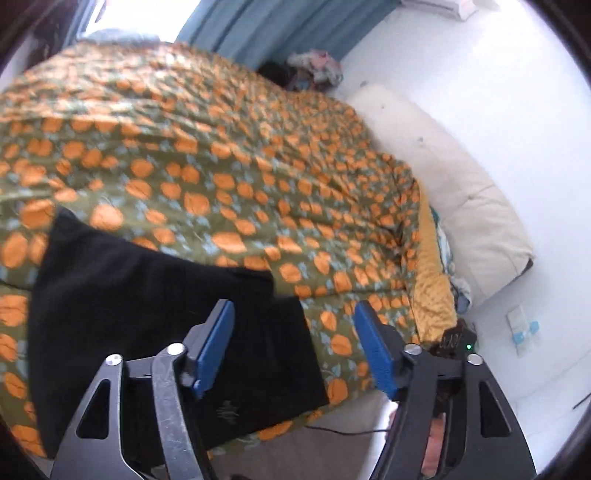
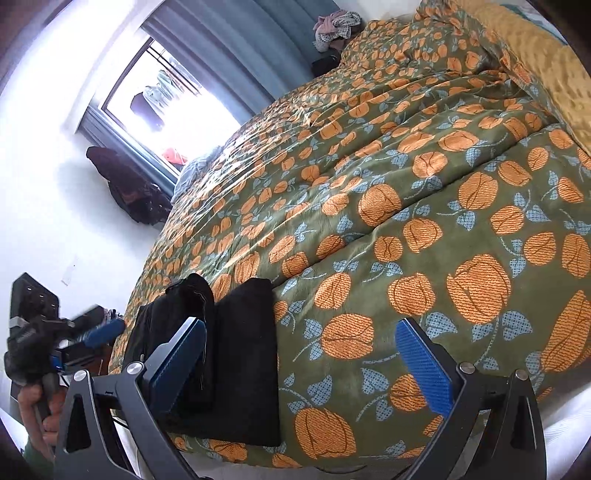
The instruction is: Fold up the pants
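Observation:
The black pants (image 1: 147, 314) lie folded into a compact bundle at the near edge of the bed, on a green cover with orange fruit print (image 1: 221, 166). My left gripper (image 1: 295, 332) hovers over the bundle's right end, open, its blue pads apart and touching nothing. In the right wrist view the pants (image 2: 243, 350) show as a flat rectangle with a thicker roll along its left side. My right gripper (image 2: 303, 354) is open just above the bundle's right edge and the cover (image 2: 406, 221). The left gripper (image 2: 99, 334), held in a hand, appears blurred at the far left.
A cream cushion (image 1: 454, 192) lies on the white floor right of the bed. Blue curtains (image 1: 277, 26) and a bright window (image 2: 166, 96) are behind. Crumpled clothes (image 2: 336, 26) sit at the bed's far corner, dark clothing (image 2: 125, 184) by the wall. A cable (image 1: 351, 430) runs below the bed edge.

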`<state>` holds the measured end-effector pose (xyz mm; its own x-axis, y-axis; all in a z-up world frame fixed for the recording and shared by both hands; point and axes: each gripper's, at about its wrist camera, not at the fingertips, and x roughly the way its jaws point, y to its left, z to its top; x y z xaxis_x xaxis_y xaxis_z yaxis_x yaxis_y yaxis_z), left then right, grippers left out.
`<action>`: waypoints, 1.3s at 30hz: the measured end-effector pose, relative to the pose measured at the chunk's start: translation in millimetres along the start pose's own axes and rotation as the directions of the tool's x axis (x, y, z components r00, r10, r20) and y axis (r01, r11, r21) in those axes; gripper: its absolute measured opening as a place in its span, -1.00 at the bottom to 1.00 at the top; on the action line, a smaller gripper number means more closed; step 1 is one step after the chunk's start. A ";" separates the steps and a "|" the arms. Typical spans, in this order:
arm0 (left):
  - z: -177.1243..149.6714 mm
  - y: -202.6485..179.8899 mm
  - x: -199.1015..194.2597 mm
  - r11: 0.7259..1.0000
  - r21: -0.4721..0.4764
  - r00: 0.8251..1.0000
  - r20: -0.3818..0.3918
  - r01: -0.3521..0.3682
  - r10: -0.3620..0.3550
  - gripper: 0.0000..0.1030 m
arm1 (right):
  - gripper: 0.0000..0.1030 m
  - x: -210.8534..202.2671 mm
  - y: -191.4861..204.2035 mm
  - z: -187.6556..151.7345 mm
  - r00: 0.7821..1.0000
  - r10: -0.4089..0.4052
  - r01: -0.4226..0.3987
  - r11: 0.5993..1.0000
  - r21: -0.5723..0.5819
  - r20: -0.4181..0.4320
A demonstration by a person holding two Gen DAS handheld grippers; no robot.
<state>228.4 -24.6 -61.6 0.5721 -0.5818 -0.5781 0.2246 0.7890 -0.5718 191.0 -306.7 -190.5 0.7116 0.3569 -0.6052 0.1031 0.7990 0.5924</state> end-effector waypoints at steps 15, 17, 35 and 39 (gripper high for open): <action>-102.9 108.1 -56.3 0.939 -0.050 0.940 -0.038 -0.341 0.339 -0.34 | 0.97 75.4 138.6 -48.7 0.730 0.290 -0.554 0.781 -0.287 -0.619; -97.5 105.3 -52.7 0.944 -0.063 0.946 -0.026 -0.325 0.324 -0.33 | 0.95 78.5 137.1 -57.9 0.732 0.240 -0.514 0.808 -0.287 -0.637; -78.0 99.9 -42.6 0.952 -0.084 0.952 0.055 -0.295 0.300 0.13 | -0.80 79.7 179.4 -8.9 0.863 0.114 -0.349 0.840 -0.416 -0.493; -83.3 91.0 -12.3 0.940 0.023 0.940 -0.001 -0.341 0.341 0.14 | -0.80 98.9 185.4 -2.8 0.870 0.055 -0.328 0.808 -0.490 -0.491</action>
<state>176.1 37.9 -155.0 0.6136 -0.2776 -0.7392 0.0342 0.9446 -0.3264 278.6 -121.8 -142.0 0.2833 0.5917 -0.7548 -0.4908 0.7656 0.4160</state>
